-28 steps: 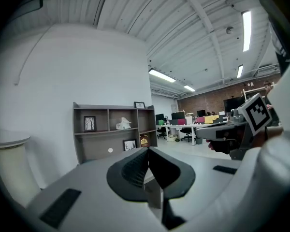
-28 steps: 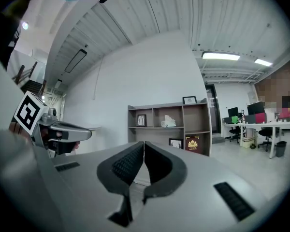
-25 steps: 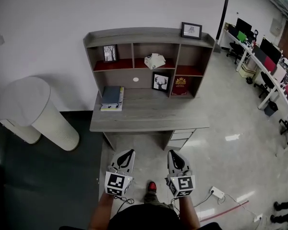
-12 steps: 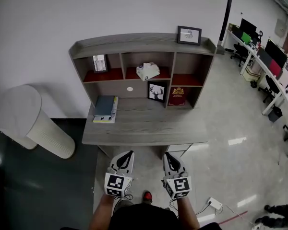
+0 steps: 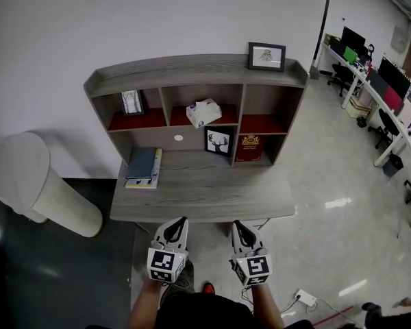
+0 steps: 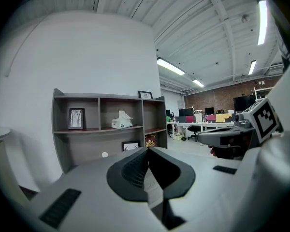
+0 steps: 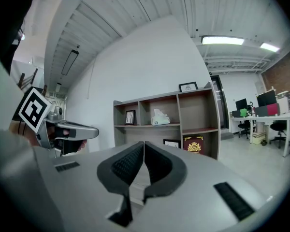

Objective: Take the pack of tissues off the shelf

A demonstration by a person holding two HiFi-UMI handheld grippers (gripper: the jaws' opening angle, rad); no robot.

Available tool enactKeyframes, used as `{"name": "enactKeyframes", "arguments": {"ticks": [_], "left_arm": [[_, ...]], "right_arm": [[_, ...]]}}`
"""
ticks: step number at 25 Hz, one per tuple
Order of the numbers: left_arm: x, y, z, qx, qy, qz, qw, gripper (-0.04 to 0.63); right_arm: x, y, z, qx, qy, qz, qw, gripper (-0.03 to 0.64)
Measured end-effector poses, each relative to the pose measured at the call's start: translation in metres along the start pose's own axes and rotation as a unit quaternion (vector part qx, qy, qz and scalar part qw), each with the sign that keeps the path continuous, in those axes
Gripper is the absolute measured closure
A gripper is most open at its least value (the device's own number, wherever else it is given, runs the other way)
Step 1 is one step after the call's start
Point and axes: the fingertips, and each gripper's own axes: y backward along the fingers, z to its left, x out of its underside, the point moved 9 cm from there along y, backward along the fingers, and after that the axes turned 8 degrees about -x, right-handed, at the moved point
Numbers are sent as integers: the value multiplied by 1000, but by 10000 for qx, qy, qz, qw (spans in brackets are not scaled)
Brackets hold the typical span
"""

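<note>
Claws left (image 5: 180, 220) and right (image 5: 237, 224) are both pinched together and empty, just short of the bench's (image 5: 205, 199) near edge. The tissues (image 5: 203, 112) sit far ahead in the shelf's (image 5: 192, 71) middle upper bay, about midway between the 2 claws, long axis roughly left-right.

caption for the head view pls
Left gripper and right gripper, shut and empty, face the tissue pack on the shelf.

White column (image 5: 34, 184) partly off-frame
</note>
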Motion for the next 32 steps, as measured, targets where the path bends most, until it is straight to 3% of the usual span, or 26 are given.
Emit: {"name": "enactKeyframes", "arguments": {"ticks": [13,25,32], "left_arm": [[-38,-139,43,543,-47,-156,9984,588],[-50,-236,87,974,-123,-240,9949,588],[-61,-276,105,794,87,-390,9960,586]], "right_arm": [[-24,-85,-66,602,33,50,9982,588],[-27,-145,-92,1180,9,251,9927,588],[-26,-160,-96,1440,-27,393,9888,588]]}}
